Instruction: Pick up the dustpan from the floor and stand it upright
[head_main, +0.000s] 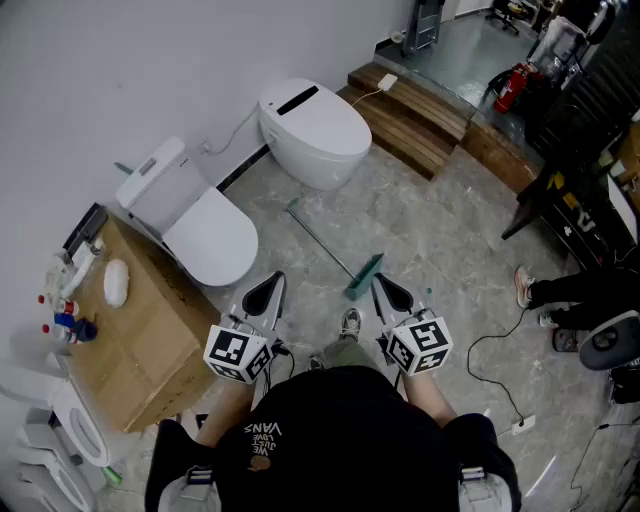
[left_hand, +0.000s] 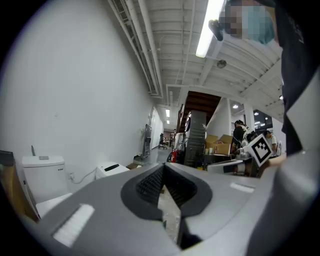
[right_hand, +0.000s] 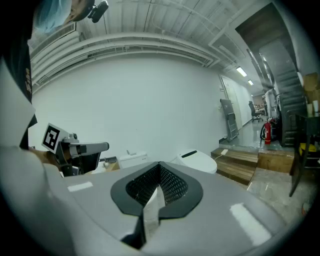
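Observation:
The dustpan lies flat on the grey floor ahead of my feet, with its green pan (head_main: 365, 277) nearest me and its long thin handle (head_main: 318, 235) running away toward the toilets. My left gripper (head_main: 273, 285) is held level to the left of the pan, jaws shut and empty (left_hand: 162, 167). My right gripper (head_main: 386, 286) hovers just right of the pan, also shut with nothing between its jaws (right_hand: 159, 167). Neither gripper touches the dustpan. Neither gripper view shows the dustpan.
Two white toilets (head_main: 313, 130) (head_main: 205, 232) stand by the wall on the left. A cardboard box (head_main: 140, 340) with bottles on it sits at my left. Wooden steps (head_main: 415, 115), a fire extinguisher (head_main: 508, 88), a black table (head_main: 570, 215), a floor cable (head_main: 495, 375) and another person's feet (head_main: 540, 295) are to the right.

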